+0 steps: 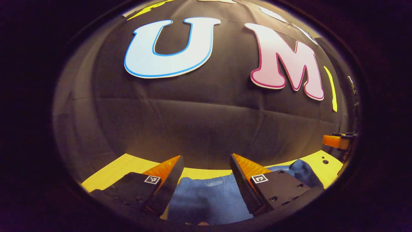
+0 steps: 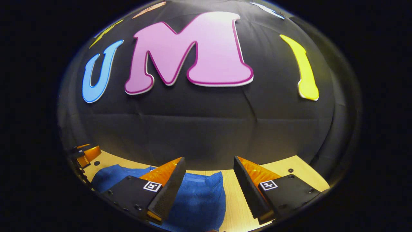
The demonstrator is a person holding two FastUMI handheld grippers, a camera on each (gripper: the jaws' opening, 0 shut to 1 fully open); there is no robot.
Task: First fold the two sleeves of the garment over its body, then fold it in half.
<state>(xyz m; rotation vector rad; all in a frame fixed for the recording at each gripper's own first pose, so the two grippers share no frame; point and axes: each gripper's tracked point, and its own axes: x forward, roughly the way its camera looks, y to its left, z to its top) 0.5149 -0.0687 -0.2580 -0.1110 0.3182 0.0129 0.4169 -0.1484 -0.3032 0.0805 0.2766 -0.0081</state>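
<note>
A blue knitted garment (image 1: 206, 198) lies on the light wooden table (image 1: 119, 167), seen low in the left gripper view between and beyond the fingers. My left gripper (image 1: 206, 174) hangs open above it, nothing held. In the right gripper view the same blue garment (image 2: 199, 199) spreads from the left to the middle, its right edge ending between the fingers. My right gripper (image 2: 209, 177) is open over that edge, with bare table (image 2: 235, 199) under its right finger. The other gripper (image 2: 85, 154) shows at the far left there; the right one (image 1: 338, 140) appears at the far right of the left gripper view.
The booth's black cloth wall (image 1: 206, 122) rises just behind the table's far edge. Small dark holes (image 2: 290, 170) dot the tabletop near its back corners.
</note>
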